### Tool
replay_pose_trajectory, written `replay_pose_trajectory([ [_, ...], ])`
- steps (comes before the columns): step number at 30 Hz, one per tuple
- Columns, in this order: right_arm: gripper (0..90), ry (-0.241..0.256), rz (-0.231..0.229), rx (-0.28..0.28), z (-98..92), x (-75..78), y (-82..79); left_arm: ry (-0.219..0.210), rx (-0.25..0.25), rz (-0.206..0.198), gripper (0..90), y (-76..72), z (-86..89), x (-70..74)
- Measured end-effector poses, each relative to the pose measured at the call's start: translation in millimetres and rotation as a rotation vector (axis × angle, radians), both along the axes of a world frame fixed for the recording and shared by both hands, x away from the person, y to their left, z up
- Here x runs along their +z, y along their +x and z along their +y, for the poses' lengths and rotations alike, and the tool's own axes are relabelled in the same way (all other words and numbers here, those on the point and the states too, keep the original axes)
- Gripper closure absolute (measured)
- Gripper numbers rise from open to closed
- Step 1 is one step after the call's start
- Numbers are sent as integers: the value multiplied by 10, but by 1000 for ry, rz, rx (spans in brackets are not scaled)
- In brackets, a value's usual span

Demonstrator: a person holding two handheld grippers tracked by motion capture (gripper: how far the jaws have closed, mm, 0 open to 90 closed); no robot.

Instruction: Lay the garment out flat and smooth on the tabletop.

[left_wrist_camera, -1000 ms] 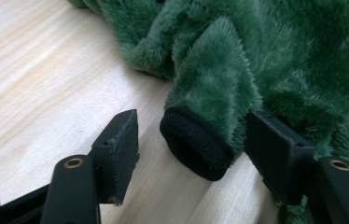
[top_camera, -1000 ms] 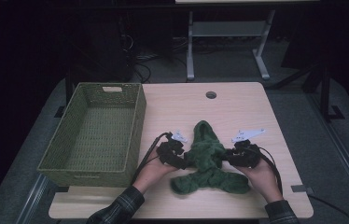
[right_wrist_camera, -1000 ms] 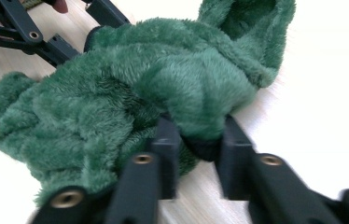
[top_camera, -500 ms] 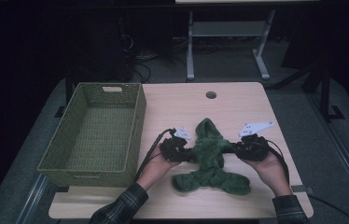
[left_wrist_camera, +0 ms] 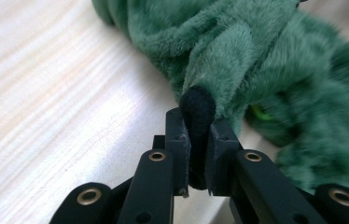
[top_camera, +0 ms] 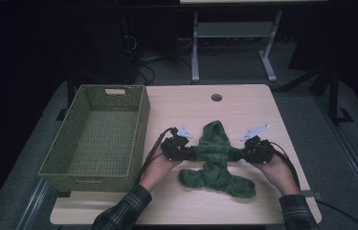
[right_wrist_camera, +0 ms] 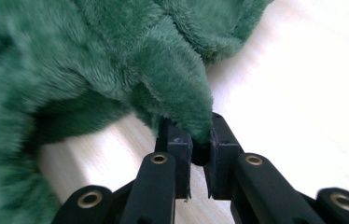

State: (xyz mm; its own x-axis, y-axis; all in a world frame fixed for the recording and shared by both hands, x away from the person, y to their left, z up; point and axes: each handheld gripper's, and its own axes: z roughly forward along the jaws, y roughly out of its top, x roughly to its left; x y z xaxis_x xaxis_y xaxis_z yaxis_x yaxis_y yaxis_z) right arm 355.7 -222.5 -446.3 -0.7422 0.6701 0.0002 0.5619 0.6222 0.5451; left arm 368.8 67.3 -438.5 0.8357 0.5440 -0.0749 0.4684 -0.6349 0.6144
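Black jaws of the left gripper (left_wrist_camera: 196, 154) are clamped on a dark, rounded tip of the green plush garment (left_wrist_camera: 275, 70), which bunches up just ahead of them and spreads off to that gripper's right in its own view. Pale wood of the table (left_wrist_camera: 46, 93) runs under and to the left of those jaws. The right gripper (right_wrist_camera: 200, 154) is likewise closed, pinching a pointed fold of the same fleecy green fabric (right_wrist_camera: 116, 60); the cloth rises in front of it and falls away to its left, with bright tabletop on the other side.

From the high view, the left gripper (top_camera: 179, 148) and the right gripper (top_camera: 253, 146) sit at opposite sides of the garment (top_camera: 214, 153), each touching an outstretched arm of it, so the fabric lies between them. One lobe extends beyond the grippers toward the far edge; two more trail back toward the person's sleeves, possibly legs or sleeves of the piece, though the dim picture leaves that unclear. Out past the left gripper stands a green woven basket (top_camera: 139, 124), near but apart from the cloth.
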Motion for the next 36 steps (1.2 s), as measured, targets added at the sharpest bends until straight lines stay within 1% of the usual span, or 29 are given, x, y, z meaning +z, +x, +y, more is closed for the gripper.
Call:
replay_pose_trajectory([
  [1,820,0,0,0,0,0,0,7,-3,4,812,15,-12,-28],
  [3,820,16,10,-7,-27,-37,16,17,-4,17,812,31,-36,-77],
  [6,820,33,20,-12,-50,-47,21,38,-9,20,809,43,-57,-131],
  [10,814,46,34,-13,-51,-86,30,32,-10,23,785,48,-47,-147],
  [11,779,64,41,-11,-64,-94,41,30,-11,26,727,45,-46,-144],
  [12,779,64,41,-11,-64,-94,41,28,-10,27,727,42,-43,-136],
  [13,732,81,65,-19,-72,-91,40,27,-10,28,677,38,-39,-119],
  [14,674,89,72,-21,-88,-88,44,24,-12,28,638,30,-32,-93],
  [15,655,95,75,-25,-107,-75,42,15,-7,17,611,19,-23,-62],
  [16,627,105,75,-25,-127,-57,37,16,-6,7,582,9,-10,-20],
  [18,590,120,68,-37,-164,3,17,-4,-7,-5,537,-15,18,70],
  [19,570,128,57,-39,-183,36,7,-14,-8,-8,518,-26,30,115],
  [20,553,148,44,-44,-203,71,-5,-21,-9,-13,500,-38,40,159],
  [21,543,169,41,-47,-224,105,-19,-25,-12,-19,486,-46,52,204],
  [23,509,187,33,-53,-252,167,-40,-39,-15,-33,476,-58,72,282],
  [25,495,187,22,-55,-276,235,-58,-51,-8,-47,470,-60,85,343],
  [27,495,231,13,-64,-306,304,-53,-60,-8,-54,470,-35,89,379],
  [29,503,254,0,-69,-321,351,-24,-62,1,-60,469,19,79,399],
  [30,504,258,5,-71,-315,364,-1,-63,4,-63,469,51,68,404],
  [33,517,240,0,-70,-277,379,90,-75,19,-49,470,161,24,402],
  [34,529,245,-1,-74,-265,385,119,-79,22,-48,469,203,10,401],
  [36,539,237,1,-81,-241,398,193,-82,33,-48,470,286,-21,404],
])
